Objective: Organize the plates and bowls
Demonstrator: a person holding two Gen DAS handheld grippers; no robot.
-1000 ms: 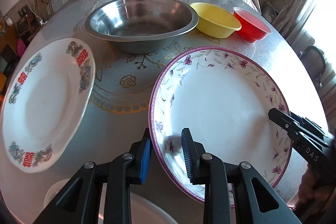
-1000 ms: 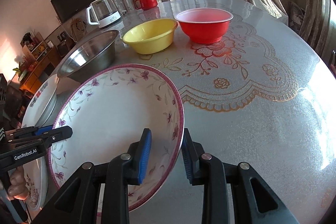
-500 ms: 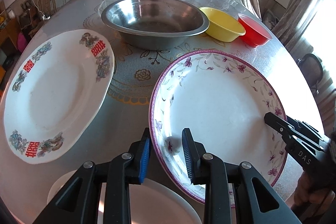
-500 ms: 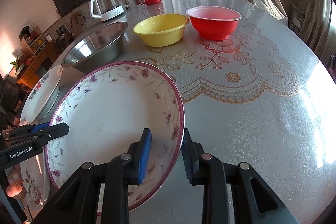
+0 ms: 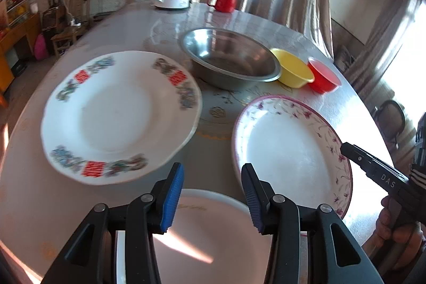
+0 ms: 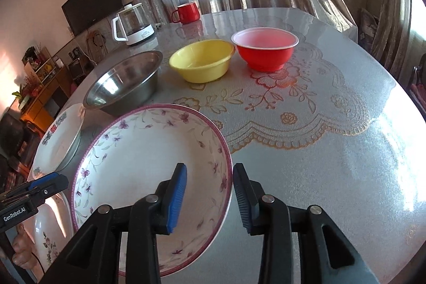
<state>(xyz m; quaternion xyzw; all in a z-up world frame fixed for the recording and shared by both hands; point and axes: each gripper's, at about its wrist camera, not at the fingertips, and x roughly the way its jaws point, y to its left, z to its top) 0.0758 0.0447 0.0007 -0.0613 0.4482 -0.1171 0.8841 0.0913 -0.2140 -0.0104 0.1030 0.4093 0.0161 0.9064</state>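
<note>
Floral plate (image 6: 149,167) lower centre, rim between right gripper's (image 6: 209,193) parted jaws, contact unclear | left gripper (image 5: 211,194) wide open, empty, above white plate (image 5: 213,230)

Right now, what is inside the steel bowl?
The steel bowl looks empty: only bare metal with reflections shows in the left wrist view. Its near wall hides part of the bottom in the right wrist view.

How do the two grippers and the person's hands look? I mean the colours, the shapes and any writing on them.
Both are black plastic with silver pivot bolts. The left gripper and the right gripper each have one blue ribbed pad and one dark ribbed pad. White lettering reads "GenRobot.AI" on the left one and "DAS" on the right one. Bare fingers show on the right hand; a dark cuff with white stripes sits above it.
</note>
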